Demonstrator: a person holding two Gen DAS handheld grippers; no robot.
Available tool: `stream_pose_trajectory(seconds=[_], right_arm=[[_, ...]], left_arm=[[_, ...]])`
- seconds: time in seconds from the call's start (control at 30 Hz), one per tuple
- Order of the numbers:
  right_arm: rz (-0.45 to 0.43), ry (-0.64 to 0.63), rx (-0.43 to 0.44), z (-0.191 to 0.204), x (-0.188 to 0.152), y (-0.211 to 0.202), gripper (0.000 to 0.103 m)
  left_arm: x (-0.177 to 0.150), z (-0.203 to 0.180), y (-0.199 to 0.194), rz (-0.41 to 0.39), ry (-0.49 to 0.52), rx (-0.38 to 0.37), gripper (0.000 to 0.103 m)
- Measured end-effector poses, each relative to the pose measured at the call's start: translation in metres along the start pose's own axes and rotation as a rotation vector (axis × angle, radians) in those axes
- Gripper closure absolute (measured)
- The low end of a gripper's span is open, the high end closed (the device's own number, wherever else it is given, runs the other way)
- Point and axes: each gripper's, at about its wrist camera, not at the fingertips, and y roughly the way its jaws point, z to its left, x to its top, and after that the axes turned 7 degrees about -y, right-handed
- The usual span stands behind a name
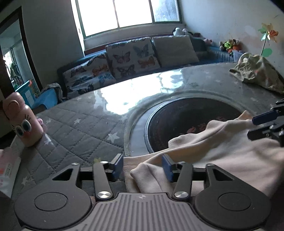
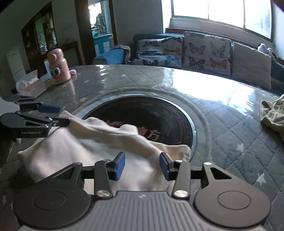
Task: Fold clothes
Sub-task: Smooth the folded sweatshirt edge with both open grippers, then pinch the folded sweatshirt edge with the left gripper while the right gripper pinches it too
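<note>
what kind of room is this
Most likely a home living room. A sofa with butterfly cushions sits under a window, plush toys line the ledge, and the cream garment lies on a quilt-covered round table with a built-in hotplate.

Showing a cream-white garment [image 2: 99, 142] across a grey quilted tabletop [image 2: 239, 128] dotted with white stars; ringing a black centre disc [image 2: 142, 113] with red lettering; flashing blue pads [image 2: 119, 166] on black grippers; standing pink, a bottle [image 2: 58, 67] with painted eyes; lying olive, a second garment [image 1: 257, 72]; displaying butterfly-print cushions [image 2: 205, 51].
</note>
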Motion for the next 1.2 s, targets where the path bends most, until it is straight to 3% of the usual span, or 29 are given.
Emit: stream_pose_trajectory(seconds=[0.13, 0.37, 0.5, 0.73, 0.9, 1.2], right_arm=[[-0.003, -0.027, 0.014, 0.013, -0.01, -0.015, 0.05], [-0.025, -0.046, -0.043, 0.02, -0.034, -0.047, 0.049], [-0.011, -0.055, -0.101, 0.016, -0.048, -0.048, 0.049], [-0.048, -0.031, -0.108, 0.01, -0.053, -0.068, 0.047], [-0.007, -0.034, -0.128, 0.006, -0.066, -0.064, 0.046], [-0.041, -0.014, -0.126, 0.001, -0.047, -0.059, 0.044]], left_arm=[[-0.008, -0.006, -0.016, -0.007, 0.0, -0.016, 0.045], [-0.027, -0.011, -0.03, -0.008, -0.008, -0.003, 0.036], [-0.036, -0.012, -0.033, -0.003, -0.018, 0.01, 0.036], [-0.038, -0.009, -0.046, -0.018, -0.044, 0.02, 0.035], [-0.047, -0.006, -0.042, 0.008, -0.061, 0.034, 0.034], [-0.049, -0.002, -0.043, 0.021, -0.088, 0.044, 0.034]])
